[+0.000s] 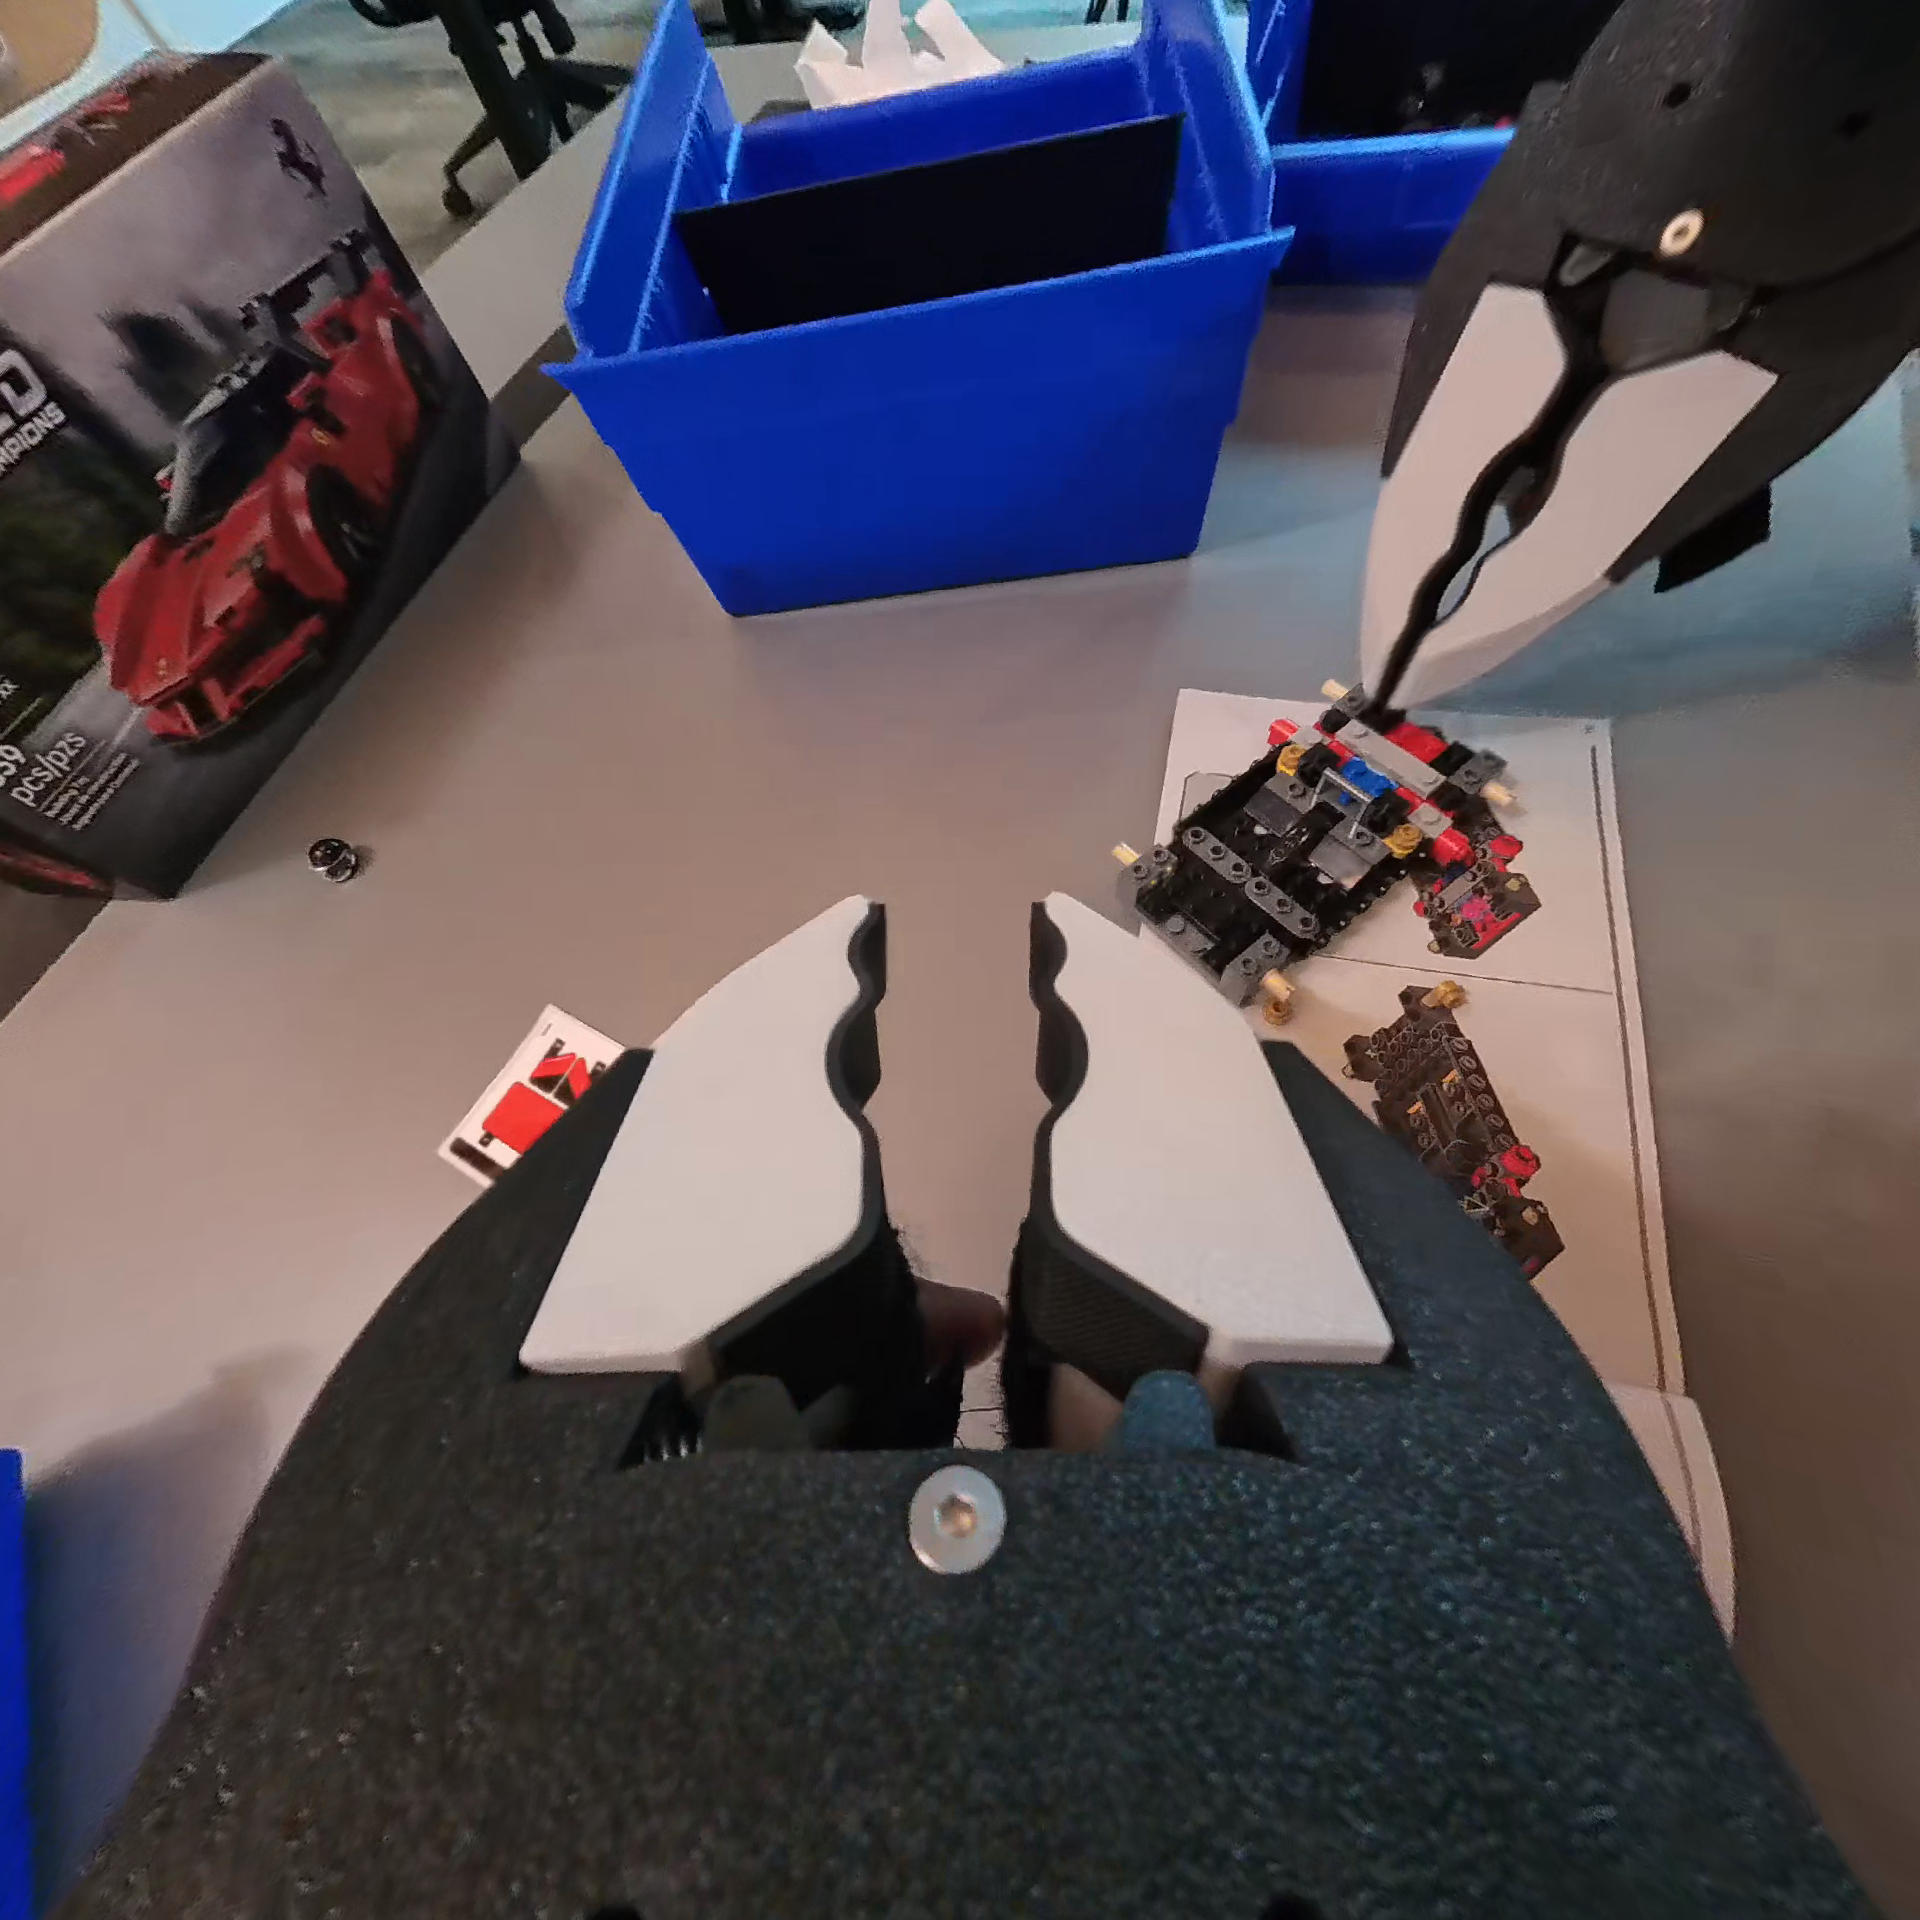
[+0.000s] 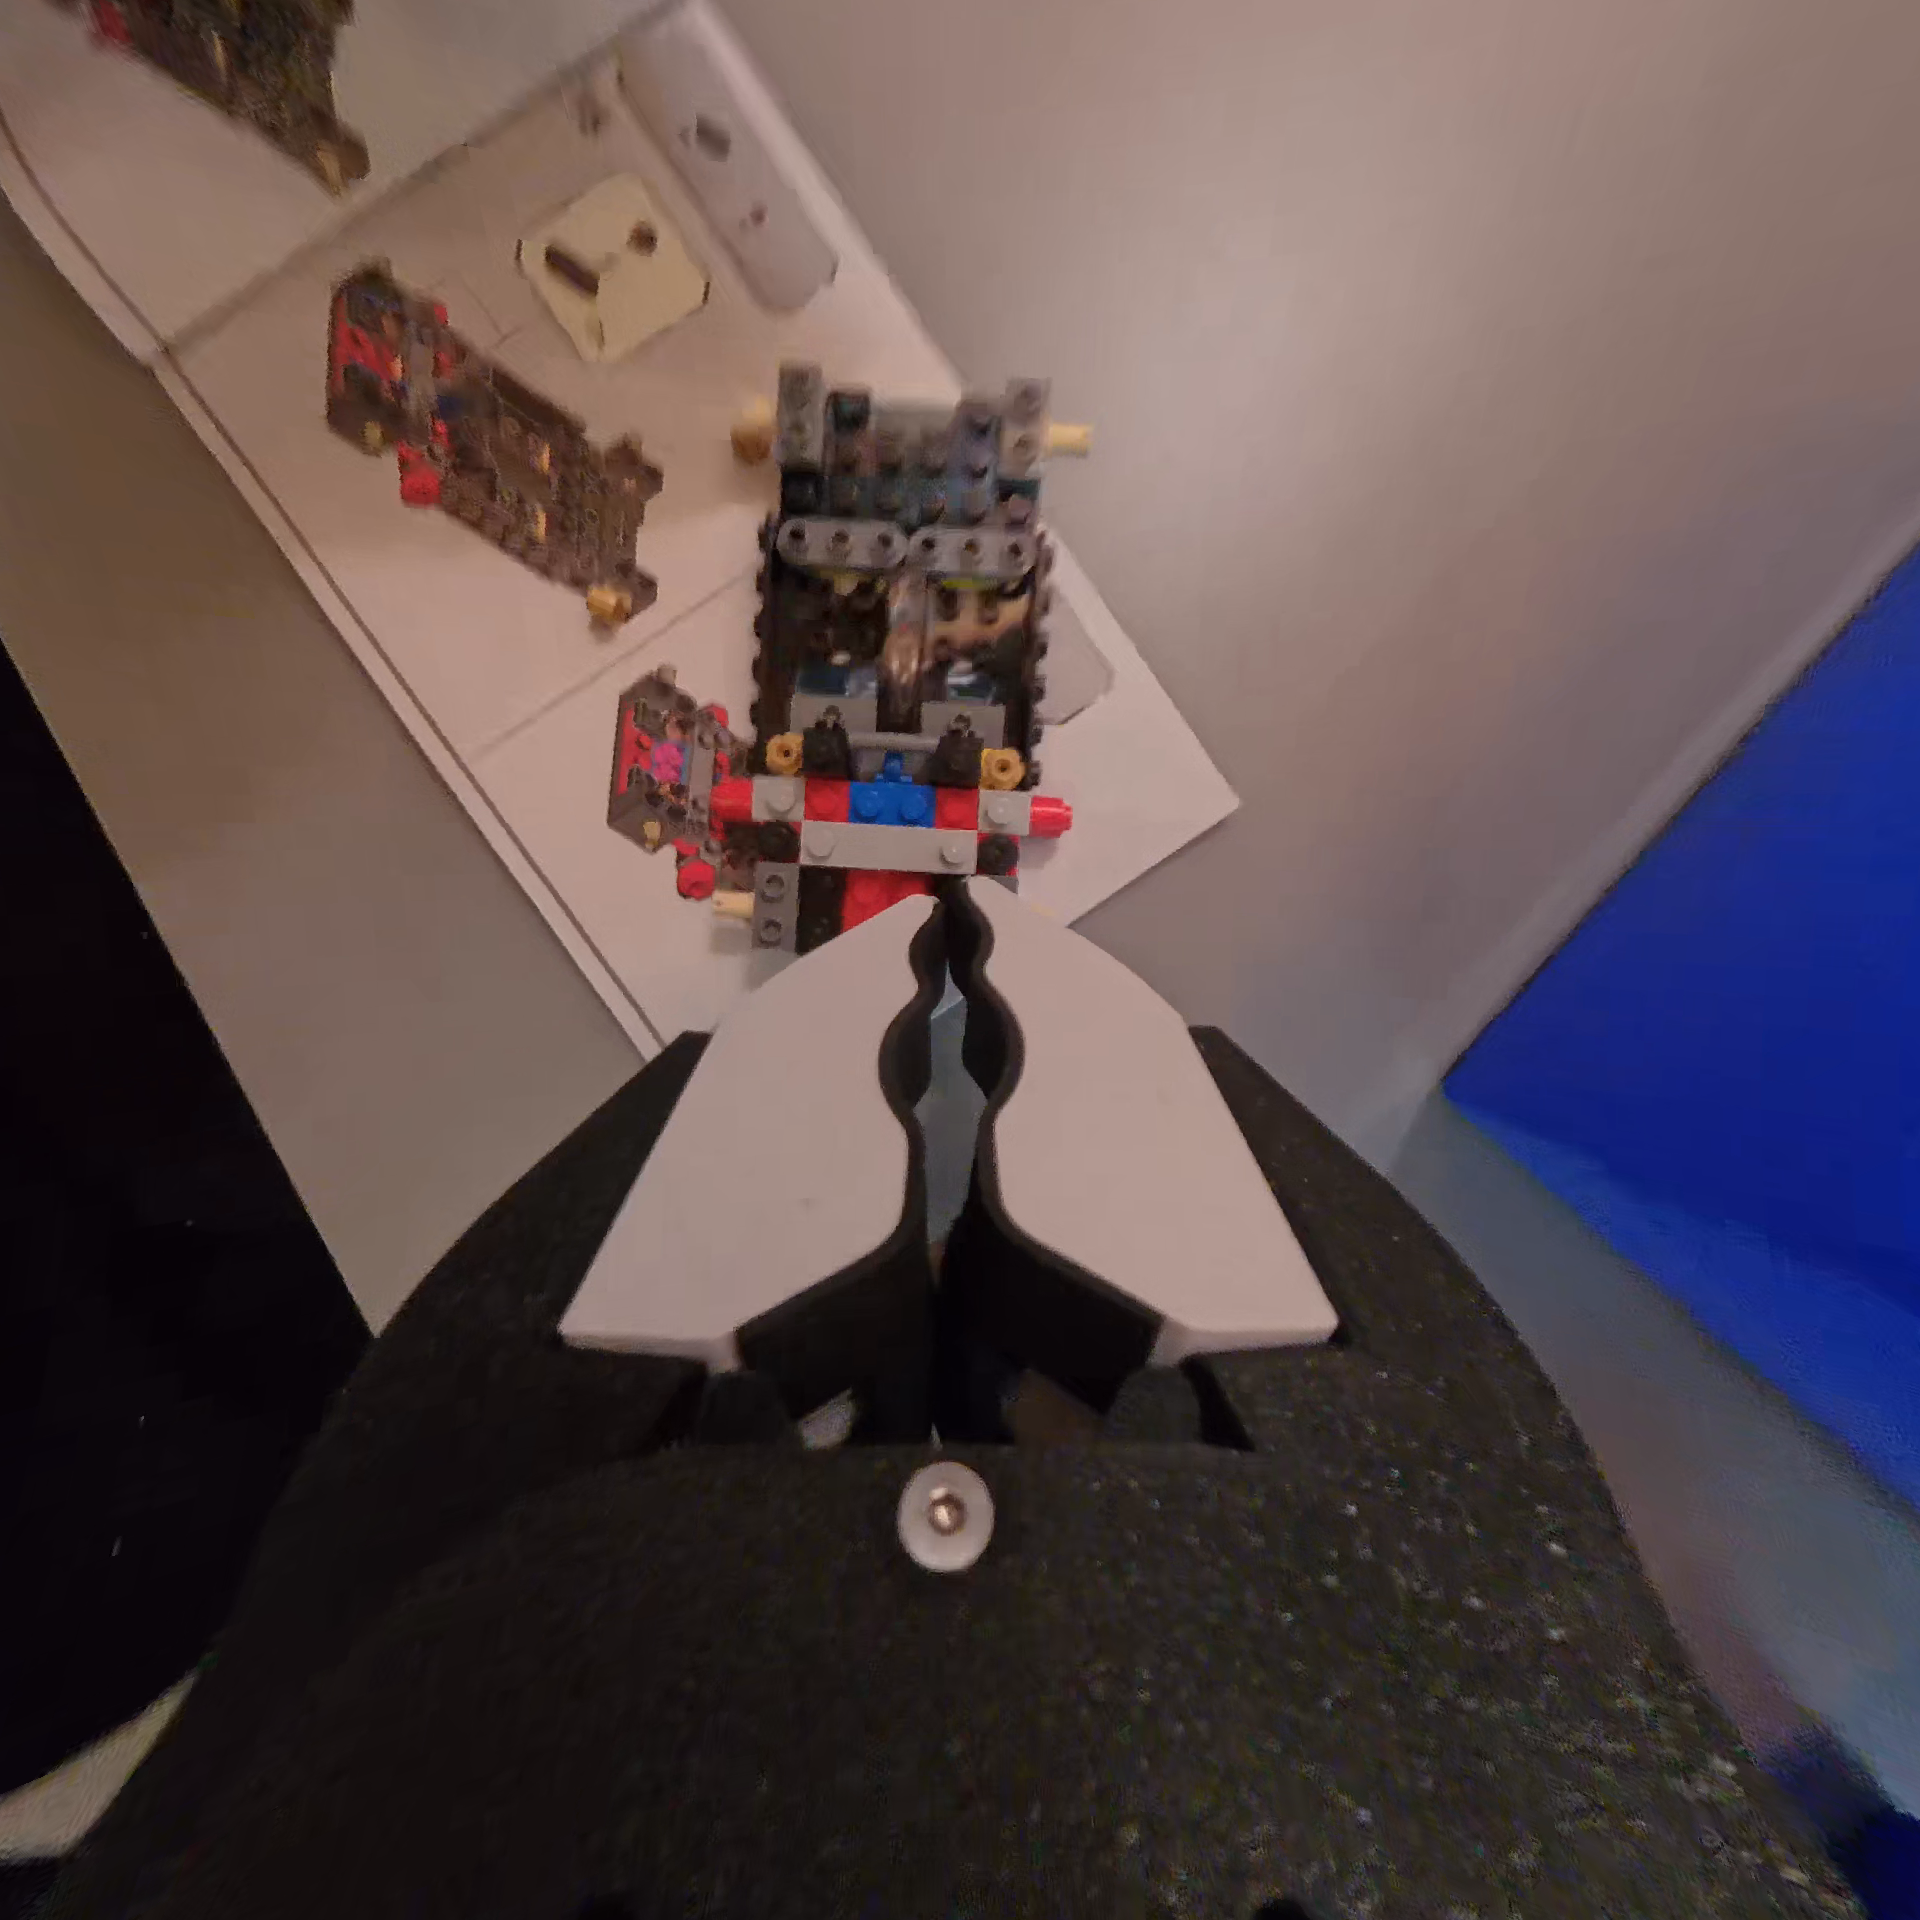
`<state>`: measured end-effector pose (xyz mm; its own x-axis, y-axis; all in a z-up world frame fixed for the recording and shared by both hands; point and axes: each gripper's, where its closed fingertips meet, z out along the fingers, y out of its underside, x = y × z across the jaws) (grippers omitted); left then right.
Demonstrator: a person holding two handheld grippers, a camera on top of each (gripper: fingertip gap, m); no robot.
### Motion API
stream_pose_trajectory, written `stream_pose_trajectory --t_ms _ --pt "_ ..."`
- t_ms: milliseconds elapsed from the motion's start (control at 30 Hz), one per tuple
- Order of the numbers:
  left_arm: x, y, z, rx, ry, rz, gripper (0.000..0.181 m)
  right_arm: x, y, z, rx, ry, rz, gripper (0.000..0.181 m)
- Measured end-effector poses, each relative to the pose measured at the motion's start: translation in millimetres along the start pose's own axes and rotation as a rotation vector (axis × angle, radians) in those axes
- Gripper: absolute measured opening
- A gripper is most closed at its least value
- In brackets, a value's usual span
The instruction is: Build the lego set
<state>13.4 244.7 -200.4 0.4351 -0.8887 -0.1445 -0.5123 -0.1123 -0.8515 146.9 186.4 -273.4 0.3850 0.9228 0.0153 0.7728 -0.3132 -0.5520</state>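
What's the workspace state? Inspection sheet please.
Surface: grey table, instruction sheet lying flat on it.
Job's things: partly built lego car chassis on the sheet; set box standing at left.
Clutter: sticker sheet, small metal part, blue bins.
Grippers: left gripper open, empty; right gripper fingers closed, tips at the chassis's red end.
Cables: nothing seen.
Surroundings: office chair base behind.

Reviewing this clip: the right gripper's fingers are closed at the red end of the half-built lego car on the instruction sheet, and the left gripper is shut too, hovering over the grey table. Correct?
Not quite. The left gripper is open: the left wrist view shows a clear gap between its fingers over the grey table. The rest holds: the right gripper is closed at the red end of the half-built lego car on the white instruction sheet.
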Motion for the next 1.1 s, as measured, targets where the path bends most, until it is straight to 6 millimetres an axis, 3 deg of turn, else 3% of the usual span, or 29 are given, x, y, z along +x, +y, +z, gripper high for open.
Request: stream_pose_trajectory --t_ms 100,267,400,467,700,933,1100 --pt "-1 -3 -8 0.045 0.022 -0.031 0.027 0 -25 -24 0.235 0.045 0.017 0.0" --pt "-9 -3 -17 0.078 0.01 -0.05 0.027 -16 -42 -38 0.352 0.111 -0.102 0.0" --pt "-13 -2 -20 0.101 0.012 -0.075 0.028 -50 -51 -25 0.389 -0.015 -0.116 0.0" --pt "-15 0 -20 0.1 0.01 -0.086 0.029 -59 -49 -13 0.368 -0.046 -0.093 0.039" --pt "-23 7 -20 0.096 -0.02 -0.089 0.034 -70 -39 18 0.275 -0.07 -0.081 0.021" --pt "-28 14 -21 0.076 -0.025 -0.11 0.034 -71 -33 30 0.205 -0.046 -0.13 0.021" --pt "-24 13 -20 0.076 -0.021 -0.074 0.034 -70 -40 29 0.245 -0.006 -0.116 0.009"
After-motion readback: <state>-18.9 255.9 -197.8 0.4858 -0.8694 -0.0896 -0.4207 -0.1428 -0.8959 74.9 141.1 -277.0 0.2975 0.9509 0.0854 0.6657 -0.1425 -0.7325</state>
